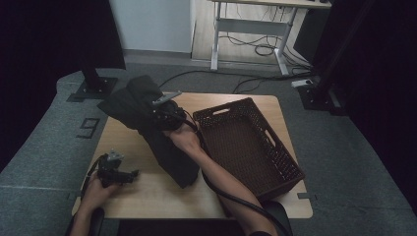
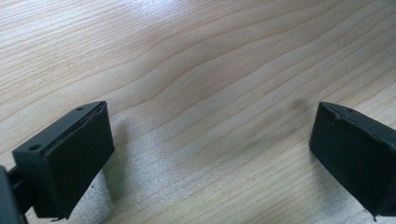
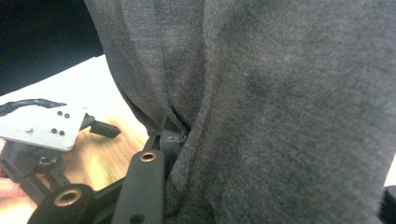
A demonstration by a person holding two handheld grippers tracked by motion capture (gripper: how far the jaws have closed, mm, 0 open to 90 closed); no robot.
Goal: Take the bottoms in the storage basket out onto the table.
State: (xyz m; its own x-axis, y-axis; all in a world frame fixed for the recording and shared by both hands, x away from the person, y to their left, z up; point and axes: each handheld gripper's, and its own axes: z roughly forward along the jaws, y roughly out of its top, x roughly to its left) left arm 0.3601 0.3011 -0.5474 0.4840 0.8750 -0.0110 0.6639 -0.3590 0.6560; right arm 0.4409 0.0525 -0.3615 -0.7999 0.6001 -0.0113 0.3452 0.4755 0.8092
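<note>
While the left gripper [image 1: 132, 174] rests released near the bench's [image 1: 147, 196] left edge, the right gripper [image 1: 160, 117] clenches a dark grey fabric garment [image 1: 167, 152] beside the brown woven basket [image 1: 275, 162].

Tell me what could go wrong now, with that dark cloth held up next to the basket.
The right tongs pinch only a fold of the dark cloth, so it might slip free. Its lower end trails on the table and could snag the rim of the basket rather than clear it. The left tongs rest open on the table, giving no support.
</note>
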